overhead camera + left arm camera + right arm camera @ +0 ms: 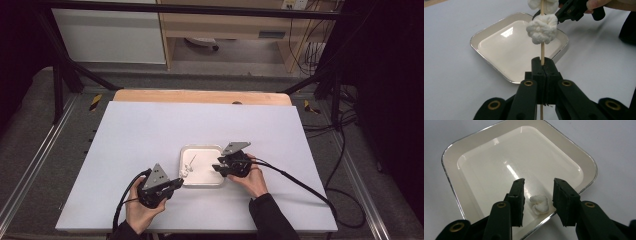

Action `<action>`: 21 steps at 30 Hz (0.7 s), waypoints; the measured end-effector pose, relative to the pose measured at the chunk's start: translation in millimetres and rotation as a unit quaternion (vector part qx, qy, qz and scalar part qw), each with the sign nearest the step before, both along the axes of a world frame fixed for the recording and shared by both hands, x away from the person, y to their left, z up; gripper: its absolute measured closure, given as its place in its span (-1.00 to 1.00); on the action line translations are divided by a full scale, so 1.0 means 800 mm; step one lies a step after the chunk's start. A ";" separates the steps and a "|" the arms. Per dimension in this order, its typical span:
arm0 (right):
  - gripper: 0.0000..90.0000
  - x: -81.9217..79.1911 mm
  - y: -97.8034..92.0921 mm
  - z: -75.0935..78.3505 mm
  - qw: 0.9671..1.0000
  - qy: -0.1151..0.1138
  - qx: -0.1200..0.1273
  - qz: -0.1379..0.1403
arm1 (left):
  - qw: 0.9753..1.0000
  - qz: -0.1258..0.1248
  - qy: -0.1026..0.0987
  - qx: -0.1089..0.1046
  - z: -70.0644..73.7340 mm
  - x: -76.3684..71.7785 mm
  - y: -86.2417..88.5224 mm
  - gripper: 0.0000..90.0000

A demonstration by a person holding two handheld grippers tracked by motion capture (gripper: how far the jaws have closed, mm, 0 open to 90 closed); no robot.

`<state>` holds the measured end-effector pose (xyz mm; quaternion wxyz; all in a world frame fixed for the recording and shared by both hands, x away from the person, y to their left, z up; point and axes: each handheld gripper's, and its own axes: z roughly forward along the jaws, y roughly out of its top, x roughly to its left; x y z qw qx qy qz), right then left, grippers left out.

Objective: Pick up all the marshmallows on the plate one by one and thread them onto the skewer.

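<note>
We hold the left tongs (543, 65) clamped tight on a thin wooden skewer (542, 51), which rises upright between the pressed-together black jaws in the left gripper view. A fluffy white marshmallow (542, 28) is threaded on the skewer a little above the jaws, and a second white marshmallow (544, 5) sits higher on the same stick, cut by the top edge of that view. From above, the left tongs (176, 181) sit at the near left corner of the shallow cream square tray with a metal rim (186, 150), with the skewer (191, 160) slanting over the tray's left part.

Our right tongs (537, 195) stand apart, their jaws spread over the near edge of the tray (454, 170). A small loose white marshmallow piece (539, 204) lies on the tray floor between the two jaws, close to the rim; we cannot tell whether either jaw touches it. In the high view the right tongs (218, 167) reach in from the tray's right side, and in the left gripper view they (561, 15) show just behind the lower marshmallow.

The tray rests on the white counter (150, 135), towards its near middle, and both our hands come in from the near edge.
</note>
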<state>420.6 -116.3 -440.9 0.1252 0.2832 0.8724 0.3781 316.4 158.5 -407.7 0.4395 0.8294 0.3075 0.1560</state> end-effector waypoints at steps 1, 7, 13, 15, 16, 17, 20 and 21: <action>0.47 0.000 0.000 -0.001 1.000 -0.004 -0.005 0.003 | 1.000 0.000 0.000 -0.001 0.000 0.000 0.000 0.97; 0.63 -0.002 0.004 -0.007 1.000 -0.001 -0.012 0.012 | 1.000 -0.003 0.004 0.002 -0.003 0.000 -0.003 0.97; 0.71 -0.003 0.002 -0.003 1.000 0.005 -0.012 0.004 | 1.000 -0.005 0.006 0.004 -0.004 0.001 -0.004 0.97; 0.72 -0.005 0.000 0.002 1.000 0.004 -0.001 0.002 | 1.000 -0.005 0.006 0.004 -0.005 0.001 -0.004 0.97; 0.73 -0.007 -0.001 0.006 1.000 0.001 0.009 0.003 | 1.000 -0.006 0.006 0.004 -0.005 0.001 -0.004 0.97; 0.73 -0.009 -0.002 0.012 1.000 0.000 0.021 0.006 | 1.000 -0.006 0.006 0.003 -0.005 0.001 -0.005 0.97; 0.74 -0.017 -0.008 0.031 0.998 -0.006 0.065 0.014 | 1.000 -0.010 0.005 0.004 -0.005 0.000 -0.006 0.97; 0.74 -0.020 -0.011 0.039 0.997 -0.006 0.081 0.017 | 1.000 -0.011 0.005 0.004 -0.006 0.000 -0.006 0.97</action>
